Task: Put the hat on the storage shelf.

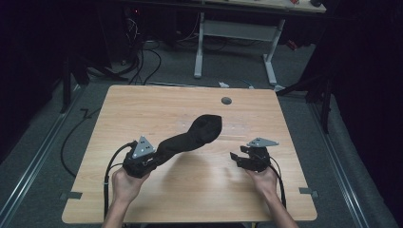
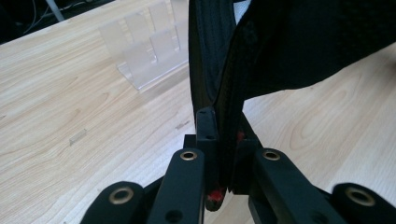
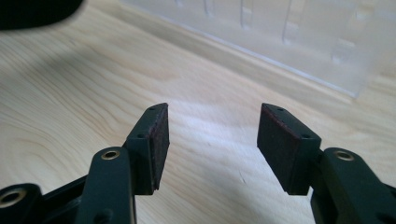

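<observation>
Black fabric (image 1: 197,133), sock-like in shape, stretched across the middle of the wooden table (image 1: 142,109) in the high view, one rounded end lying toward the table's centre and the other end running down and left into the left gripper (image 1: 151,159). That gripper was closed on the cloth: in the left gripper view its two black jaws stood pressed together with a folded edge of the fabric (image 2: 303,42) pinched between them, the rest of the cloth hanging dark across the upper right of that view. The person's left hand (image 1: 124,183) wrapped the gripper body, a grey three-cornered plate sat on top of it, and its cable looped back toward the near table edge.

To the right of the cloth and apart from it, the right gripper (image 1: 236,158) was held by the right hand (image 1: 263,179) low over bare wood. In the right gripper view its jaws stood well apart with nothing between them, the flat dark pads (image 3: 161,140) facing each other above the table.

A clear plastic rack (image 2: 144,46) with upright dividers stood on the table beyond the left gripper's jaws; the right gripper view showed it (image 3: 289,37) close ahead.

A small grey round cap (image 1: 226,100) sat in the tabletop near its far edge. Beyond the table, a white desk frame (image 1: 235,42) and loose cables lay on the grey floor.
</observation>
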`<action>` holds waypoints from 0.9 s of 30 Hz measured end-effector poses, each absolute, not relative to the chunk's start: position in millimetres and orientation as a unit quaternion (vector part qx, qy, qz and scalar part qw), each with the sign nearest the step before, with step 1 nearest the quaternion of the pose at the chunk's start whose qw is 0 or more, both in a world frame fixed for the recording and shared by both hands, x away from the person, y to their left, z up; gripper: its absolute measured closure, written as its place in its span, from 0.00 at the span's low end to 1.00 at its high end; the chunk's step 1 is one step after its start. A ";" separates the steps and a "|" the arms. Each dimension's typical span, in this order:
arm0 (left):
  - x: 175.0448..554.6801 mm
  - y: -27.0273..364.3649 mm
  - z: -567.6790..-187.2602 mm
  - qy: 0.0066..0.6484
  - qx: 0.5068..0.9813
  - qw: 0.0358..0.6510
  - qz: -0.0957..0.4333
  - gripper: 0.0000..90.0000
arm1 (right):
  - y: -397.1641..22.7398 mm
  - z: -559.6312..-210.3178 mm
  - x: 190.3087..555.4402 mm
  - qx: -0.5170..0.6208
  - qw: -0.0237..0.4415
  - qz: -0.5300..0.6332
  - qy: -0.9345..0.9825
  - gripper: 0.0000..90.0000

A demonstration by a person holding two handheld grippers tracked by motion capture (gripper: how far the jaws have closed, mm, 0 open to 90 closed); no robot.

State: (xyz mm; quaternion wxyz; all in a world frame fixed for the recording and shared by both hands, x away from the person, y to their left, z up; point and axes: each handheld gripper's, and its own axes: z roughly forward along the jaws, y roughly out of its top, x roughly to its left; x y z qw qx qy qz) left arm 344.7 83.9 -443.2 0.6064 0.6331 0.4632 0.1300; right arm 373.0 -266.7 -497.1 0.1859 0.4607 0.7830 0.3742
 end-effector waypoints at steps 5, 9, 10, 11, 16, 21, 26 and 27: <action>353.7 84.0 -438.2 0.483 0.611 0.615 0.124 0.95 | -270.8 -512.5 371.6 0.467 0.194 0.348 0.789 0.50; 358.9 84.4 -434.6 0.489 0.605 0.617 0.122 0.95 | -275.0 -518.6 370.0 0.473 0.200 0.343 0.786 0.48; 362.2 84.8 -431.9 0.491 0.602 0.617 0.123 0.95 | -276.1 -519.8 370.1 0.473 0.201 0.342 0.787 0.47; 362.2 84.8 -431.9 0.491 0.602 0.617 0.123 0.95 | -276.8 -521.2 369.9 0.475 0.202 0.341 0.785 0.47; 370.1 83.3 -425.1 0.499 0.588 0.625 0.122 0.95 | -279.1 -526.8 369.9 0.478 0.207 0.329 0.788 0.46; 378.1 81.0 -420.1 0.504 0.578 0.630 0.123 0.95 | -280.0 -530.2 368.6 0.478 0.212 0.331 0.786 0.45; 384.0 77.3 -415.9 0.511 0.571 0.630 0.124 0.95 | -280.5 -530.6 368.7 0.476 0.215 0.332 0.785 0.44; 385.1 76.4 -414.8 0.512 0.569 0.632 0.123 0.95 | -280.5 -530.6 368.7 0.476 0.215 0.332 0.785 0.44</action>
